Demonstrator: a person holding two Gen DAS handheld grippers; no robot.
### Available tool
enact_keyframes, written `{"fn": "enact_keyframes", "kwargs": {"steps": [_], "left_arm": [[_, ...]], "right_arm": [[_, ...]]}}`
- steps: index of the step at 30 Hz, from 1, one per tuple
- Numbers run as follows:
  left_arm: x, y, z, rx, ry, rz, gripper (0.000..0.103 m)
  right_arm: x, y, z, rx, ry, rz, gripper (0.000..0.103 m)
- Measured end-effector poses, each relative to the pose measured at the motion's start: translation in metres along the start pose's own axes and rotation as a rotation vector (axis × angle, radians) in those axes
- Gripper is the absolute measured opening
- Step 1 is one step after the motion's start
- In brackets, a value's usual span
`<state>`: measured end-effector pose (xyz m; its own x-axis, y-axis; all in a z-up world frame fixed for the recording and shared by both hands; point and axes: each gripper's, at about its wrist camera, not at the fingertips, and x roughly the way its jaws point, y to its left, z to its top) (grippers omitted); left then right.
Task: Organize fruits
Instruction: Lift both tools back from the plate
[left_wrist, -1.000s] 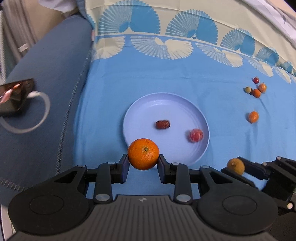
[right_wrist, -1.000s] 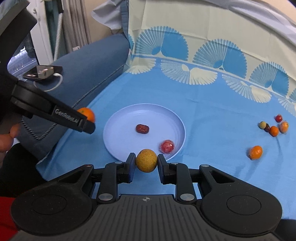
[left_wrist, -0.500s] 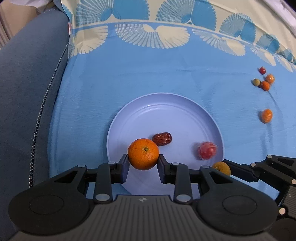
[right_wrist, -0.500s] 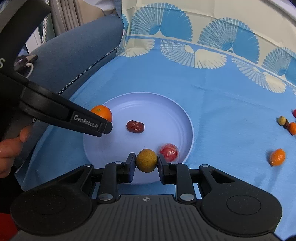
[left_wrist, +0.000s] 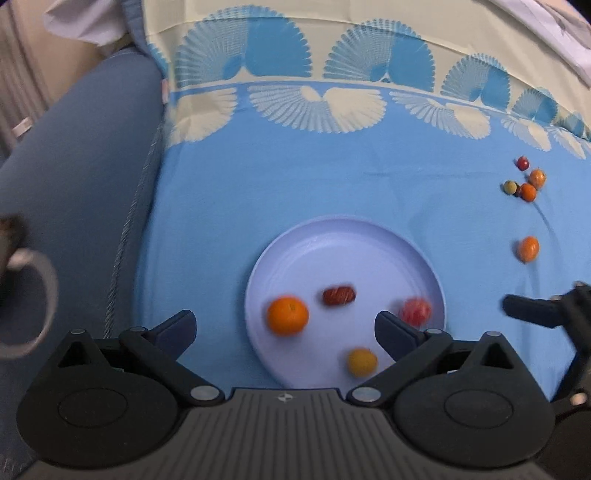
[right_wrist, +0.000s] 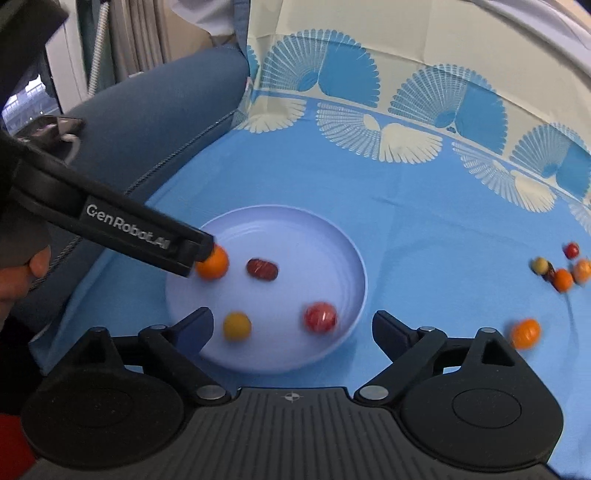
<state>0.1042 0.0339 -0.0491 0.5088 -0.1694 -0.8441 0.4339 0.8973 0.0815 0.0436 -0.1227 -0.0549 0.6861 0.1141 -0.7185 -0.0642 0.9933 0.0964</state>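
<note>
A pale blue plate (left_wrist: 343, 236) (right_wrist: 332, 240) lies on the blue cloth. In it are an orange (left_wrist: 287, 315) (right_wrist: 213, 263), a yellow fruit (left_wrist: 362, 362) (right_wrist: 236, 326), a dark red date (left_wrist: 339, 295) (right_wrist: 262, 268) and a red fruit (left_wrist: 416, 311) (right_wrist: 320, 316). My left gripper (left_wrist: 285, 326) is open and empty over the plate's near edge. My right gripper (right_wrist: 291, 326) is open and empty over the plate's near edge. The left gripper's finger (right_wrist: 147, 236) shows in the right wrist view beside the orange.
A lone small orange (left_wrist: 528, 248) (right_wrist: 525, 333) lies on the cloth to the right of the plate. A cluster of small fruits (left_wrist: 526, 181) (right_wrist: 559, 267) lies farther right. A blue sofa arm (left_wrist: 74, 166) with a phone and cable (right_wrist: 55, 127) is on the left.
Both grippers have opened. The orange and the yellow fruit have left the jaws and now lie in the plate. Both grippers have pulled back a little.
</note>
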Motion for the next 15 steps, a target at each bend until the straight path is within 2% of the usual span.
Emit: {"fn": "enact_keyframes", "kwargs": {"steps": [3, 7, 10, 15], "left_arm": [[-0.017, 0.005, -0.018, -0.044, 0.046, 0.045, 0.103], [-0.039, 0.003, -0.043, -0.079, 0.088, 0.061, 0.103], [-0.056, -0.004, -0.057, -0.068, 0.085, 0.088, 0.103], [-0.087, -0.019, -0.069, -0.021, 0.028, 0.091, 0.103]], "right_arm": [[-0.027, 0.005, -0.013, -0.007, 0.003, 0.015, 0.1], [-0.061, 0.013, -0.031, -0.001, -0.033, 0.017, 0.102], [-0.085, 0.02, -0.038, -0.025, -0.097, -0.011, 0.102], [-0.111, 0.017, -0.041, 0.001, -0.173, -0.034, 0.102]]}}
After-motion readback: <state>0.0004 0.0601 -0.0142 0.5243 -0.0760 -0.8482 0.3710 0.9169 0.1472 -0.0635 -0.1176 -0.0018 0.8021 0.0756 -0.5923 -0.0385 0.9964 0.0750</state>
